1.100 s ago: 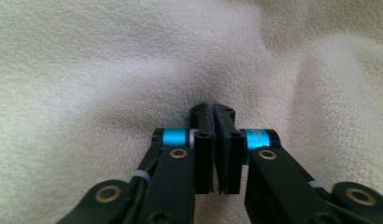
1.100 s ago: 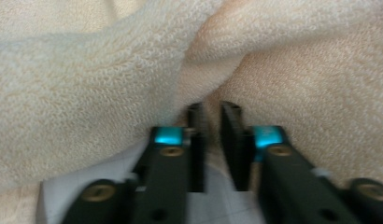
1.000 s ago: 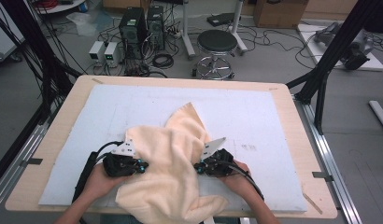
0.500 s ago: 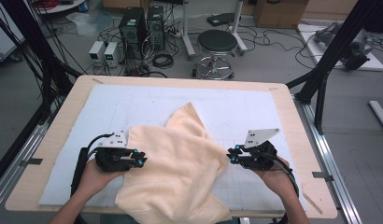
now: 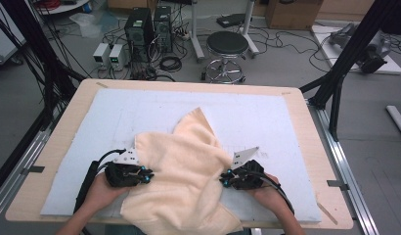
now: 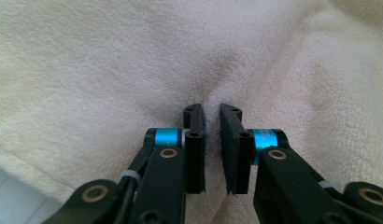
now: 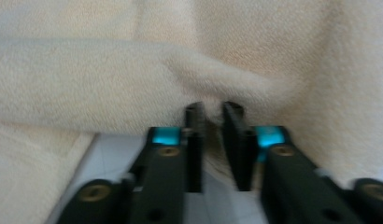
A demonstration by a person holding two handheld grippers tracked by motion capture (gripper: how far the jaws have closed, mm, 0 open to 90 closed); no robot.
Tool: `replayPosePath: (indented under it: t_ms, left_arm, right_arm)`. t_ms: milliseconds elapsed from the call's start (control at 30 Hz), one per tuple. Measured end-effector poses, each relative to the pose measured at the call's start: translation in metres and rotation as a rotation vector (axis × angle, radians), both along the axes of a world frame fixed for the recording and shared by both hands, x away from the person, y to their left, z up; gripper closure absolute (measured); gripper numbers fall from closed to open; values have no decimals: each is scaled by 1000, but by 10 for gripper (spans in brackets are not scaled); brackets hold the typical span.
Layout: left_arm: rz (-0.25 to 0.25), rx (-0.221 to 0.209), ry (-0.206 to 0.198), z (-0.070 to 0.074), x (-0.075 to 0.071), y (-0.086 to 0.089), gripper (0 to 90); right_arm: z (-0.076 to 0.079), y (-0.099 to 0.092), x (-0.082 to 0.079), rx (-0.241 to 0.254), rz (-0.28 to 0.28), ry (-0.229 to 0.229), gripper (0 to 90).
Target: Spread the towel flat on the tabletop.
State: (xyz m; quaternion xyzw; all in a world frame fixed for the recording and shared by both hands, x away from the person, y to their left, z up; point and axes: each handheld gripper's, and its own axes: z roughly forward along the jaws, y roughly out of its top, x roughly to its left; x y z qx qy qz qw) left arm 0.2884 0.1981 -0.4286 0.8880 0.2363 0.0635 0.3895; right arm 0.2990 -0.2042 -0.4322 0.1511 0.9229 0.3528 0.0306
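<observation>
A cream towel [image 5: 181,181] lies rumpled on the pale mat [image 5: 267,117] at the near side of the counter [image 5: 306,122], its lower edge spilling over the front rim, as a person works it from both flanks. The left tool [image 5: 148,176] bites into the towel's left edge and the right tool [image 5: 223,181] into its right edge. Both sets of jaws have just been closing, each with a pinched ridge of cloth between them, the left tool [image 6: 212,122] drawing a pucker in the pile and the right tool [image 7: 212,119] nipping a rolled fold. The paired grip on opposite sides looks meant to lift or spread the towel. One corner points away from the person toward the counter's far side. The terry is thick, soft and deeply creased.
</observation>
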Motion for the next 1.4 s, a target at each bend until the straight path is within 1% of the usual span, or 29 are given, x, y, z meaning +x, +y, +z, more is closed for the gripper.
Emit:
replayPosePath:
  t_ms: [67, 133, 233, 333, 367, 400, 433, 533, 567, 600, 633, 667, 733, 767, 800, 833, 867, 900, 933, 967, 1000, 1033, 1067, 1133, 1233, 1267, 1333, 1367, 1400]
  left_arm:
    - [4, -16, -14, 6, -5, 2, 831]
    - [-9, -44, -29, 15, -13, 7, 850]
    - [-43, -97, -45, 30, -32, 16, 852]
    - [-78, -129, -72, 42, -52, 26, 847]
    - [-85, -138, -73, 45, -55, 29, 832]
    - [-78, -149, -76, 47, -57, 30, 789]
    - [-69, -151, -82, 49, -56, 31, 735]
    - [-30, -173, -93, 50, -41, 30, 616]
    - [-23, -178, -105, 50, -34, 28, 595]
    - [-16, -168, -114, 49, -28, 27, 570]
    - [-4, -154, -118, 47, -15, 23, 550]
    - [14, -162, -118, 44, -7, 22, 528]
    - [78, -128, -127, 37, 19, 17, 486]
    - [102, -114, -133, 33, 30, 17, 468]
    - [123, -87, -149, 29, 40, 16, 453]
    - [155, -73, -143, 24, 48, 16, 440]
    - [180, -73, -116, 18, 57, 17, 417]
    - [200, -71, -74, 12, 63, 17, 396]
    - [208, -50, -39, 8, 66, 17, 396]
    - [188, -35, 9, 5, 68, 17, 449]
    - [153, -33, 38, 3, 67, 17, 593]
    - [137, -21, 29, 3, 63, 16, 718]
    - [120, -21, 8, 6, 56, 15, 815]
    - [98, -60, -5, 13, 41, 15, 840]
    - [55, -107, -48, 24, 6, 20, 853]
    - [40, -112, -54, 27, -6, 22, 854]
    - [10, -133, -44, 31, -25, 25, 854]
    - [-24, -147, -32, 34, -39, 28, 854]
    - [-45, -155, -20, 35, -47, 29, 853]
  right_arm:
    - [3, -2, -2, -8, 15, -1, 876]
    - [9, -4, -9, -7, 28, -6, 879]
    - [24, -10, -26, 25, 66, -20, 880]
    - [44, -14, -47, 84, 102, -51, 871]
    - [50, -15, -51, 101, 103, -64, 863]
    - [56, -16, -53, 118, 101, -81, 843]
    - [62, -16, -53, 129, 86, -108, 795]
    - [71, -14, -39, 138, 20, -152, 685]
    - [71, -13, -31, 146, -8, -147, 667]
    - [70, -10, -22, 151, -26, -147, 625]
    - [67, -7, -15, 140, -43, -144, 587]
    - [61, -2, -4, 122, -65, -146, 578]
    - [51, 5, 11, 84, -83, -135, 527]
    - [43, 9, 20, 45, -104, -125, 520]
    - [37, 12, 27, 25, -105, -107, 517]
    - [31, 15, 32, 11, -107, -94, 520]
    - [26, 16, 36, 7, -100, -74, 570]
    - [23, 17, 38, 12, -79, -43, 642]
    - [20, 18, 38, 11, -57, -33, 701]
    - [19, 18, 37, 8, -39, -27, 781]
    - [20, 17, 35, 14, -22, -20, 809]
    - [22, 15, 33, 23, -6, -17, 820]
    - [25, 14, 30, 28, -1, -24, 825]
    - [33, 11, 20, 46, 11, -41, 831]
    - [44, 8, -2, 43, 46, -81, 830]
    - [45, 6, -9, 42, 57, -90, 829]
    - [48, 2, -24, 35, 69, -85, 826]
    - [49, 0, -28, 43, 76, -82, 819]
    - [49, -3, -37, 60, 98, -58, 811]
